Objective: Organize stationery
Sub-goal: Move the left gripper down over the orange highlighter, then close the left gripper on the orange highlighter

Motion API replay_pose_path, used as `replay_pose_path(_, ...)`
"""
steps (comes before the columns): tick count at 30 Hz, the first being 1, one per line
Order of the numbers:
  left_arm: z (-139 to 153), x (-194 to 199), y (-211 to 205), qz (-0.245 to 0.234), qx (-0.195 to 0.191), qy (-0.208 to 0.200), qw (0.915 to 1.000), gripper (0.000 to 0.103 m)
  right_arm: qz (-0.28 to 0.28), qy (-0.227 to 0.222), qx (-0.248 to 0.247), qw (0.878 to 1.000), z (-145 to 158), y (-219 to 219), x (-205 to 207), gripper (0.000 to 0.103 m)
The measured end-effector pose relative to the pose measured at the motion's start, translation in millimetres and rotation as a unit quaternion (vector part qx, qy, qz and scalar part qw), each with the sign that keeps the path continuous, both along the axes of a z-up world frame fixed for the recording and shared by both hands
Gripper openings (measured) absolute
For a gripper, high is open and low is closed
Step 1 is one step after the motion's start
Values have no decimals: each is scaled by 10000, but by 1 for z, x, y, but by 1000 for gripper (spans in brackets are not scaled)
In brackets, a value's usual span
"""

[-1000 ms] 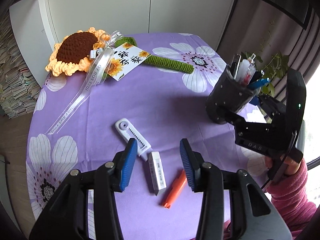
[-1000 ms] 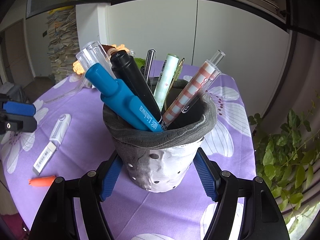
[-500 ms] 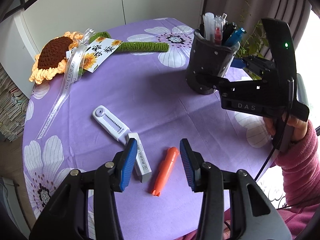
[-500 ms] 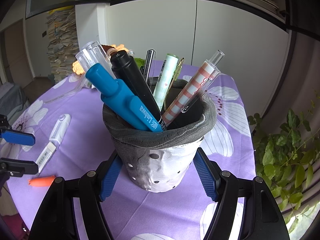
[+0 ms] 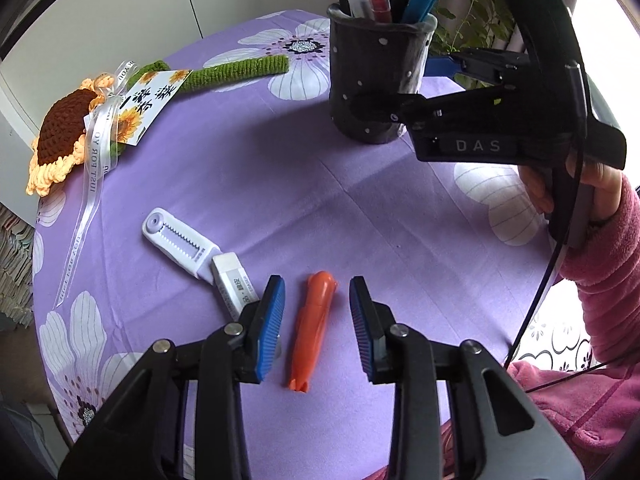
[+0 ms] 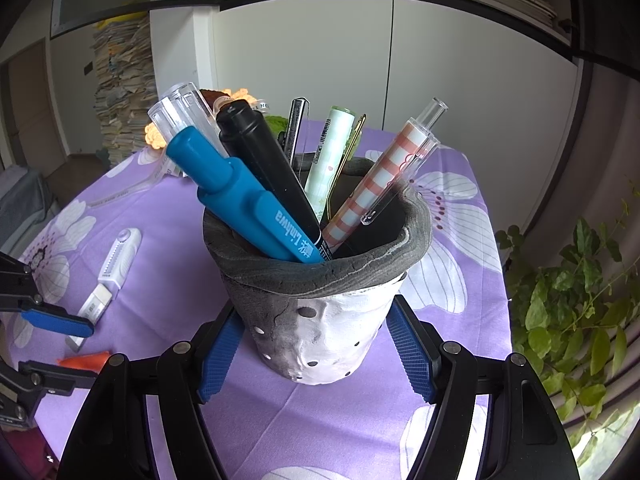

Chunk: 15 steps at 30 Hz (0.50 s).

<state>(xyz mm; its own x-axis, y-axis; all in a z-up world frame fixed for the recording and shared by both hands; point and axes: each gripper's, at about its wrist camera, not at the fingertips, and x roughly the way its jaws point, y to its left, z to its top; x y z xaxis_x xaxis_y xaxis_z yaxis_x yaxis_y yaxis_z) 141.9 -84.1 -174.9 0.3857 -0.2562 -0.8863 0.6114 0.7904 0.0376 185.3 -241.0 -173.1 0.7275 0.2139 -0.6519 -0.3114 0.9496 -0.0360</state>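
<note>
Meanwhile, the left gripper (image 5: 317, 322) is hanging low over the purple floral tablecloth (image 5: 280, 184), its blue-padded jaws closing around an orange pen (image 5: 313, 326) that is lying flat between them; neither pad is pressing on the barrel yet, with cloth showing on both sides. The pen is lying lengthwise along the jaws, its rounded cap end pointing away from the camera and its notched end toward it. Judging by its look, it is a light, rigid plastic piece with a smooth, slightly slippery barrel, and the sensible hold is across the middle of the barrel, where the ribbed pads can be squeezing squarely without the pen pivoting or rolling out. Just beside the left pad a white eraser (image 5: 233, 282) is lying, touching the end of a white correction-tape dispenser (image 5: 180, 242); the eraser is close enough that a closing finger could be nudging it. Farther off, the right gripper (image 6: 316, 354) is clamping the dark pen holder (image 6: 320, 320), its pads pressing on both sides of the wall near the base, steadying the holder upright on the table. The holder is already bristling with pens, a blue one (image 6: 244, 204) foremost. Beyond, a crocheted sunflower (image 5: 64, 136) with a ribboned card is resting near the table's far edge.
</note>
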Motion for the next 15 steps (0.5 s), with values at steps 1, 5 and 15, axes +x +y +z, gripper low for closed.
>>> replay_pose_path(1, -2, 1, -1, -13, 36, 26, 10000, 30, 0, -2, -3, 10000, 0, 0, 0, 72)
replay_pose_path(5, -8, 7, 0, -1, 63, 179, 9998, 30, -1, -2, -1, 10000, 0, 0, 0, 72)
replay_pose_path(15, -6, 2, -3, -109, -42, 297, 9995, 13, 0, -2, -3, 10000, 0, 0, 0, 72)
